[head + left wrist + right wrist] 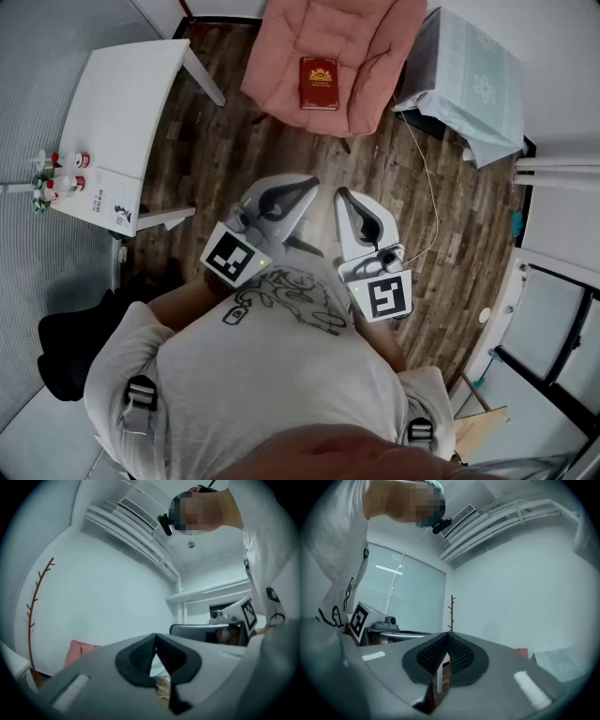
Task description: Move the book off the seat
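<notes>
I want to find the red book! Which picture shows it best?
The head view: the red book lies in full sight on the pink seat. Neither gripper view shows it; the left one catches only a bit of seat.

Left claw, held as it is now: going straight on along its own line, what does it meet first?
Likely the covered table: the shut left claw aims right of the chair, with pale cloth showing past its tip. Nothing nearer appears in line, though depth is unclear.
</notes>
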The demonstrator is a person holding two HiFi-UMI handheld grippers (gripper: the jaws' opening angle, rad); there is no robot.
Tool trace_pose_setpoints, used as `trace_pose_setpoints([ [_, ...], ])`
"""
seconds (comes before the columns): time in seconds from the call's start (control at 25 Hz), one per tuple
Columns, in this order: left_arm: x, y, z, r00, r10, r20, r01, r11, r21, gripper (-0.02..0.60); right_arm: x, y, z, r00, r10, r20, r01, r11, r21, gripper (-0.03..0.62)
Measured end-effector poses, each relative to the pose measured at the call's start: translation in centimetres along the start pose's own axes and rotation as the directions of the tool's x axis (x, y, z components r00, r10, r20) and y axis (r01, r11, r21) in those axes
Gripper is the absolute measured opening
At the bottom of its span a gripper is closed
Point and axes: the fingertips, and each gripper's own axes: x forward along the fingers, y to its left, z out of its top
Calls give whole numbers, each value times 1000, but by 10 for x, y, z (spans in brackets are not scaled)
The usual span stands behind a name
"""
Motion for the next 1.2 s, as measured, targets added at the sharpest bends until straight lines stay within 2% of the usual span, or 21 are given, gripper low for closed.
trace_pose_setpoints([
  [0.36, 7, 8, -2, 1000, 13, 4, -13, 1000, -22, 3, 6, -9, -1, 1000, 5, -2, -5, 1000, -1, 6],
  [0.92, 28, -1, -4, 999, 33, 2, -33, 999, -20, 3, -10, -30, 0, 1000, 1, 7, -1, 1000, 14, 6],
  [1.2, 34, -11, -13, 999, 44, 20, -43, 997, -71, 3, -27, -40, -4, 1000, 3, 2, -3, 1000, 18, 6],
])
